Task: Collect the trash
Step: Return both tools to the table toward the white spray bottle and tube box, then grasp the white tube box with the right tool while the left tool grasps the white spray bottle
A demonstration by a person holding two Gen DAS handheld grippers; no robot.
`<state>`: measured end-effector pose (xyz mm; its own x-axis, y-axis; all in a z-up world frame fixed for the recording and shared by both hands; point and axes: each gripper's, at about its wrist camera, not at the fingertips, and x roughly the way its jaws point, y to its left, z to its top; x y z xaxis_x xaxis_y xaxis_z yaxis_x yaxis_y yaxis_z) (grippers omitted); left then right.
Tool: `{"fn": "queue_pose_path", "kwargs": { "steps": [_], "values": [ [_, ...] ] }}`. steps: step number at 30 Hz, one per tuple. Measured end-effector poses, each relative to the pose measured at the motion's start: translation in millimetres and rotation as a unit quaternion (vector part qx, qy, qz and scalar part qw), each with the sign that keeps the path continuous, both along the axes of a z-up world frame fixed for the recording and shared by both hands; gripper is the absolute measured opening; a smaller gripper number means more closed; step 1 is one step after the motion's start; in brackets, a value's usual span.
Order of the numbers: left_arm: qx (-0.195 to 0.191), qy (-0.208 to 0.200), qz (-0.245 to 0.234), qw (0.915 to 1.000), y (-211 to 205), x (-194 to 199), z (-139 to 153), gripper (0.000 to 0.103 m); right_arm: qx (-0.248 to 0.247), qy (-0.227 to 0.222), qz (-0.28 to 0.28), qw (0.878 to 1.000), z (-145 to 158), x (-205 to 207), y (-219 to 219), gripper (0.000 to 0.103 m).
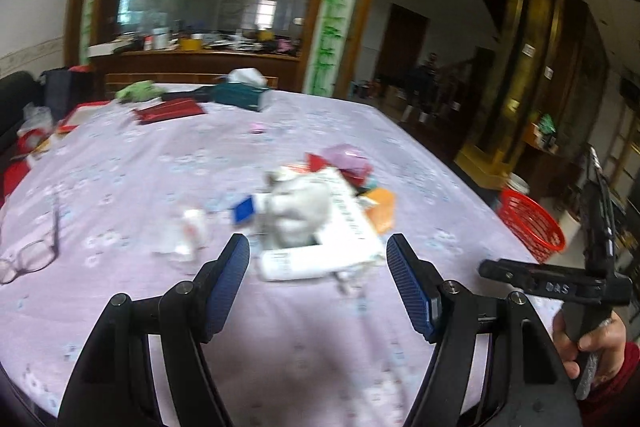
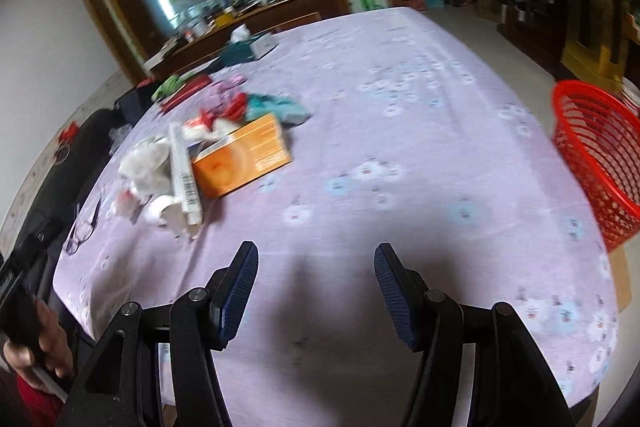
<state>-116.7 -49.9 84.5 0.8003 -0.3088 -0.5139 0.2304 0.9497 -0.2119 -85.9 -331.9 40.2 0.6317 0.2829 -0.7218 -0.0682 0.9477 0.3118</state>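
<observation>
We see both claws spread and empty: left gripper (image 1: pixel 318 259), right gripper (image 2: pixel 316 267). The trash pile (image 2: pixel 208 155) lies uncollected at ten o'clock; red basket (image 2: pixel 600 155) at two o'clock.

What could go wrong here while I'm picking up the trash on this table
1. The glasses lie on the cloth close to the trash pile; a broad sweep might catch them as trash.
2. The pile is loose and mixed: crumpled tissue, a white box, an orange box. The open left gripper may pinch one piece and scatter others.
3. The red basket sits beyond the table edge, so carried pieces could drop on the floor.
</observation>
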Motion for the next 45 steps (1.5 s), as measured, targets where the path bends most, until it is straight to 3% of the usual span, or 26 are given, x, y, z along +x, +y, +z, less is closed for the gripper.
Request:
{"fn": "queue_pose_path", "kwargs": {
  "steps": [7, 18, 21, 23, 25, 28, 31, 37, 45],
  "values": [
    [-0.030, 0.030, 0.035, 0.9985, 36.9, 9.8, -10.0, 0.070, 0.042, 0.017, 0.055, 0.997, 0.7, 28.6, 34.0, 0.065],
    [-0.001, 0.049, 0.050, 0.9976, 35.2, 16.3, -13.1, 0.070, 0.105, 0.058, 0.112, 0.986, -22.3, 88.6, 74.6, 0.063],
    [0.012, 0.058, 0.056, 0.9966, 30.8, 21.6, -16.6, 0.070, 0.113, 0.072, 0.134, 0.982, -29.5, 97.4, 85.6, 0.050],
    [0.019, 0.064, 0.059, 0.9960, 27.1, 25.0, -18.1, 0.070, 0.123, 0.074, 0.146, 0.979, -32.3, 98.8, 89.1, 0.047],
    [0.026, 0.067, 0.062, 0.9955, 23.2, 28.7, -18.9, 0.070, 0.118, 0.064, 0.164, 0.977, -32.2, 98.1, 94.8, 0.036],
    [0.035, 0.072, 0.067, 0.9946, 16.6, 35.5, -18.9, 0.070, 0.119, 0.050, 0.173, 0.977, -29.5, 94.2, 93.3, 0.024],
    [0.037, 0.080, 0.066, 0.9939, 8.4, 42.9, -18.2, 0.070, 0.139, 0.032, 0.175, 0.974, -25.7, 88.3, 78.8, 0.020],
    [0.047, 0.093, 0.061, 0.9926, -17.1, 55.3, -19.8, 0.070, 0.157, 0.004, 0.169, 0.973, -22.1, 80.5, 50.3, 0.019],
    [0.033, 0.121, 0.049, 0.9908, -38.2, 59.6, -27.2, 0.070, 0.186, 0.006, 0.160, 0.969, -24.5, 79.8, 16.0, 0.019]
  ]
}}
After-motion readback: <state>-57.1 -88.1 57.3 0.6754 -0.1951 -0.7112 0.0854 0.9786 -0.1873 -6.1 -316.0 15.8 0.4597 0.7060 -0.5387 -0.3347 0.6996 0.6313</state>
